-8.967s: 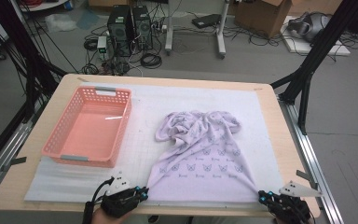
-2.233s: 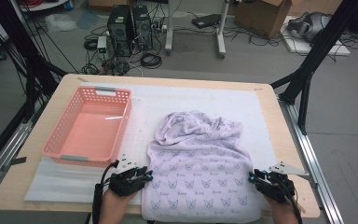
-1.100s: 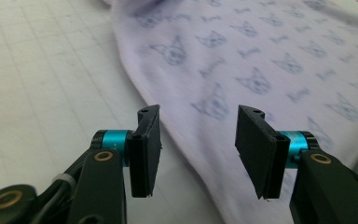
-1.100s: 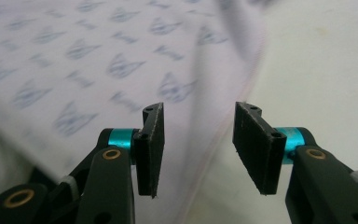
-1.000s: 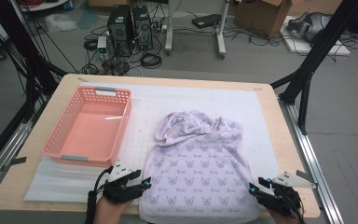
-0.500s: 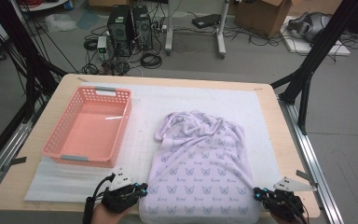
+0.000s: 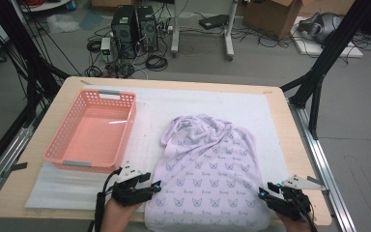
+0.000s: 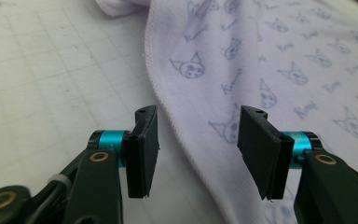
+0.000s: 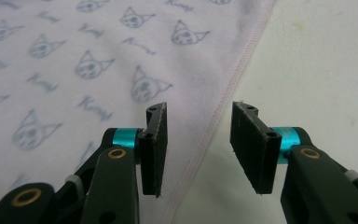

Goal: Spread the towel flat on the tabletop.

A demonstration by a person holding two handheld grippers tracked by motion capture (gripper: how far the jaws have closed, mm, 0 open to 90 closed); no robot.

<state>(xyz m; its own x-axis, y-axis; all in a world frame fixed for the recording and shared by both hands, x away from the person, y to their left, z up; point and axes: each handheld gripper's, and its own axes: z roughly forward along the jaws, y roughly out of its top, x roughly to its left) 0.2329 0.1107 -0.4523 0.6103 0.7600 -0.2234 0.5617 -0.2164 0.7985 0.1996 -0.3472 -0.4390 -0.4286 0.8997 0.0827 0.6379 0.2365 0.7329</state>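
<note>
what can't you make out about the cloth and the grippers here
- Cloth: near hem, high view, cut off by the bottom edge.
- Bunched far end of the cloth: folds hide what lies under them.
- Left gripper, right gripper: high view, too small to read the jaw gap.
- Print words: both gripper views, blurred.

High view: above near table edge, facing forward-down, far.
Gripper views: low, close, along own jaws.
Shared: hems of patterned cloth [image 7: 207, 174] [image 8: 279, 60] [image 9: 98, 56].

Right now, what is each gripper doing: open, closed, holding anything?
Left gripper: just opened, fingers astride the garment's hem, not gripping.
Right gripper: just opened, fingers astride the opposite hem, not gripping.
</note>
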